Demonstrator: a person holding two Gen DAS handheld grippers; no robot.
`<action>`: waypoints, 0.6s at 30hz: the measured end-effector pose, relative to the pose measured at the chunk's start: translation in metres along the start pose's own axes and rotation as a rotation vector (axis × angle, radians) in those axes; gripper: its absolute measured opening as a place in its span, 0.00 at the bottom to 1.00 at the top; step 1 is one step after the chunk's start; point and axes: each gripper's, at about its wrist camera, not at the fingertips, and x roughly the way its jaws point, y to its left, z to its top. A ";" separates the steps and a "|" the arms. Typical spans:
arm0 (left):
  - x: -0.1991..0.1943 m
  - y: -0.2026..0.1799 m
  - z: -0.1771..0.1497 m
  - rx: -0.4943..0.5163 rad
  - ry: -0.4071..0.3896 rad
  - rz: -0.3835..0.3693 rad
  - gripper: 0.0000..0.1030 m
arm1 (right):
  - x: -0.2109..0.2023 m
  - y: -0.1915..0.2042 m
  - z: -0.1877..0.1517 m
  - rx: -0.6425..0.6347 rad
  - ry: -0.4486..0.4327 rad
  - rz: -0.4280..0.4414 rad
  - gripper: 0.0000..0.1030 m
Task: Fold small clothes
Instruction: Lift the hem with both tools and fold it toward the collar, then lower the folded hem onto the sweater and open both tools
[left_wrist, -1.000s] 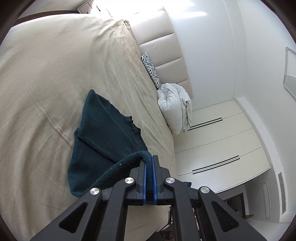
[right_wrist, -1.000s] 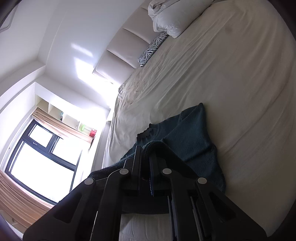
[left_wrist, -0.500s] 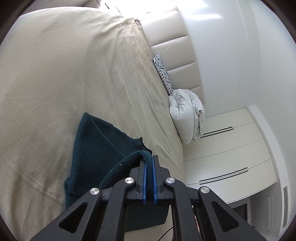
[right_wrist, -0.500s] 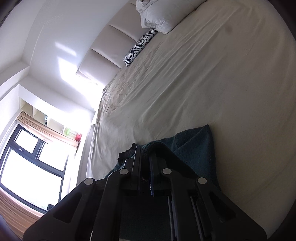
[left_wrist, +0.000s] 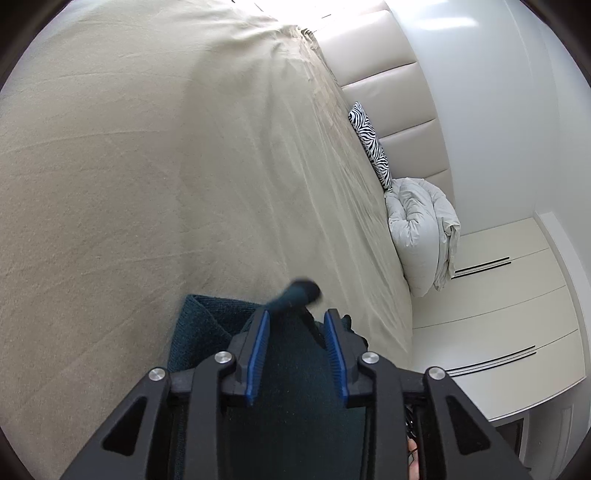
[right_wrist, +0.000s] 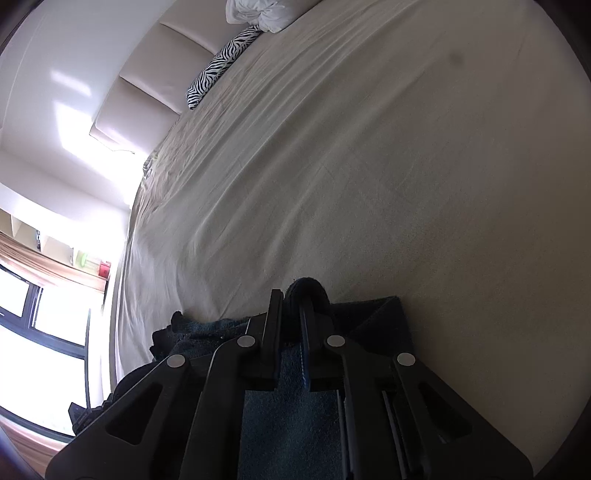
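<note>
A dark teal knit garment (left_wrist: 288, 373) lies on the beige bed sheet (left_wrist: 147, 166) near the bed's front edge. My left gripper (left_wrist: 297, 315) is open; its blue pads stand apart and a blurred edge of the garment (left_wrist: 299, 291) is falling free at the tips. In the right wrist view the garment (right_wrist: 291, 413) fills the space under the gripper. My right gripper (right_wrist: 293, 295) is shut on a rolled edge of the garment (right_wrist: 308, 290), just above the sheet (right_wrist: 369, 166).
A zebra-print pillow (left_wrist: 373, 144) and a bundled white duvet (left_wrist: 421, 229) lie by the padded headboard (left_wrist: 388, 92). White wardrobe doors (left_wrist: 498, 314) stand beside the bed. A window (right_wrist: 33, 350) shows in the right wrist view.
My left gripper has opened and let go of the garment edge. Both grippers moved forward and down over the garment, folding it onto itself. The right gripper stays shut on its edge.
</note>
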 end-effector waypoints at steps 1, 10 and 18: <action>-0.001 0.001 -0.001 -0.002 -0.003 0.003 0.41 | 0.004 0.000 -0.002 -0.012 -0.007 -0.006 0.15; -0.036 -0.010 -0.037 0.086 -0.011 -0.015 0.41 | -0.012 0.028 -0.003 -0.132 -0.078 -0.048 0.55; -0.062 -0.020 -0.081 0.208 -0.013 0.042 0.44 | -0.060 0.042 -0.039 -0.275 -0.081 -0.149 0.55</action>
